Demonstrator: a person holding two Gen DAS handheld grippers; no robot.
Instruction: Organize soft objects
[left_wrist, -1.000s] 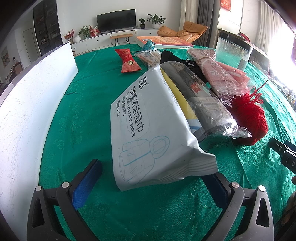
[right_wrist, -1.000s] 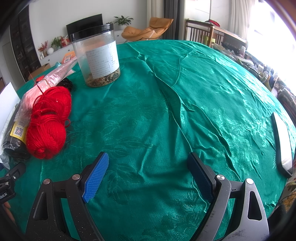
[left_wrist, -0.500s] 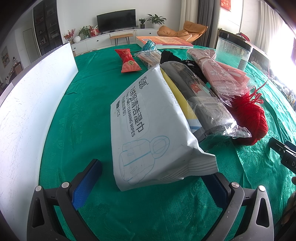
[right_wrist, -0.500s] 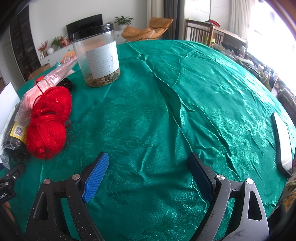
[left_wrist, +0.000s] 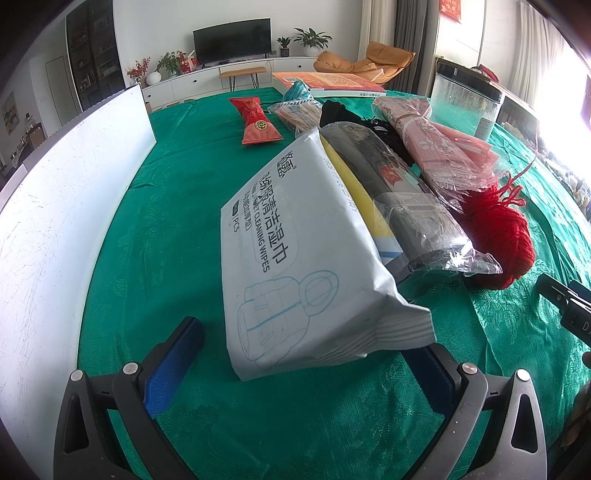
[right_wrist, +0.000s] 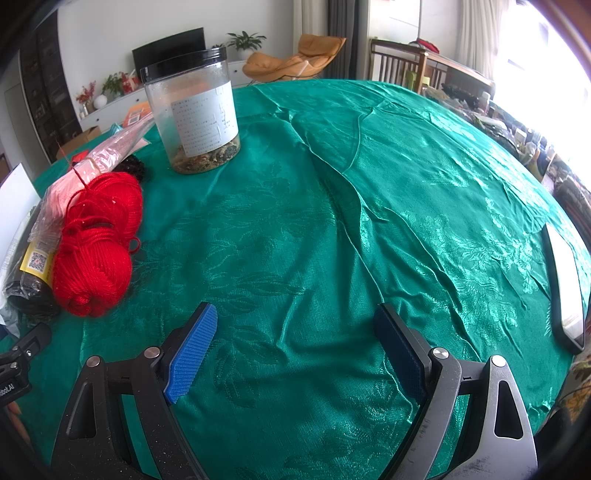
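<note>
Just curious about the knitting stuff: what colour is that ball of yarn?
Bright red. The ball of yarn shows best in the right wrist view.

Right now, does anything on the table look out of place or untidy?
Yes. The white wipes pack lies tilted, propped on the clear-wrapped dark roll beside it. A loose strand trails from the red yarn. The green tablecloth is creased. Nothing looks spilled or damaged.

Shiny green patterned cloth (right_wrist: 332, 229) with creases, matt soft plastic wipes pack (left_wrist: 295, 258), fuzzy red yarn (right_wrist: 98, 243) right of the pack, glossy clear wrap on the dark roll (left_wrist: 406, 199), clear plastic jar (right_wrist: 194, 118) with paper label, ribbed blue pads (right_wrist: 192, 349)
</note>
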